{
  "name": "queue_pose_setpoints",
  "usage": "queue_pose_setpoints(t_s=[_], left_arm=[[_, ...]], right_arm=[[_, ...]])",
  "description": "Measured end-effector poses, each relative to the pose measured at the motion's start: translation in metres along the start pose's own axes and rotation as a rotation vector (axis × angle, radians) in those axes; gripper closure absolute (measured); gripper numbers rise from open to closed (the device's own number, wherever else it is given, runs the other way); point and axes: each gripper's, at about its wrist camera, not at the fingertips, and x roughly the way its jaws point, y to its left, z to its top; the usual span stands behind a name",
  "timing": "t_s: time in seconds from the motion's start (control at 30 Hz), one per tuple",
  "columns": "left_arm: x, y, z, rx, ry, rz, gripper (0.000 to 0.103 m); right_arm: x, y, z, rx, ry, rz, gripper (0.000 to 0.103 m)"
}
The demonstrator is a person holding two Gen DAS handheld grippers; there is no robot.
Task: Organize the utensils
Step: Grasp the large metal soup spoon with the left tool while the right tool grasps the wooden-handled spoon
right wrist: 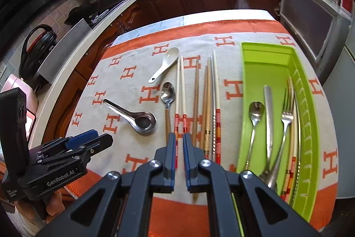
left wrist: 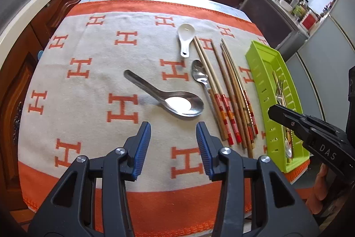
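Right wrist view: green tray [right wrist: 266, 52] with 1 spoon [right wrist: 255, 117], 1 fork [right wrist: 286, 119]; right fingers [right wrist: 170, 148] nearly together, empty; left fingers [left wrist: 144, 137] spread, empty.

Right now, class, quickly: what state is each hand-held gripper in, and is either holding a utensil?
Left hand-held gripper: open, holding nothing, above the cloth near the large metal spoon.
Right hand-held gripper: nearly shut, holding nothing, above the chopsticks.
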Motion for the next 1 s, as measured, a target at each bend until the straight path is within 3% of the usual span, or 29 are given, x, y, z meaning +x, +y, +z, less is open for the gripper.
queue_pose_setpoints(t_s=[0.43,0.7,1.0], left_arm=[[0.044,0.05,0.011,-0.159,0.01,-0.074,0.06],[0.072,0.066,0.025,-0.251,-0.016,-0.145,0.06],[0.091,0.059,0.037,-0.249,-0.08,-0.169,0.063]], right_arm=[[0.054,0.027,0.007,-0.082,0.091,-0.006,0.096],[0.07,0.033,0.011,-0.118,0.092,-0.038,0.095],[0.088,0.038,0.014,-0.15,0.11,-0.076,0.095]])
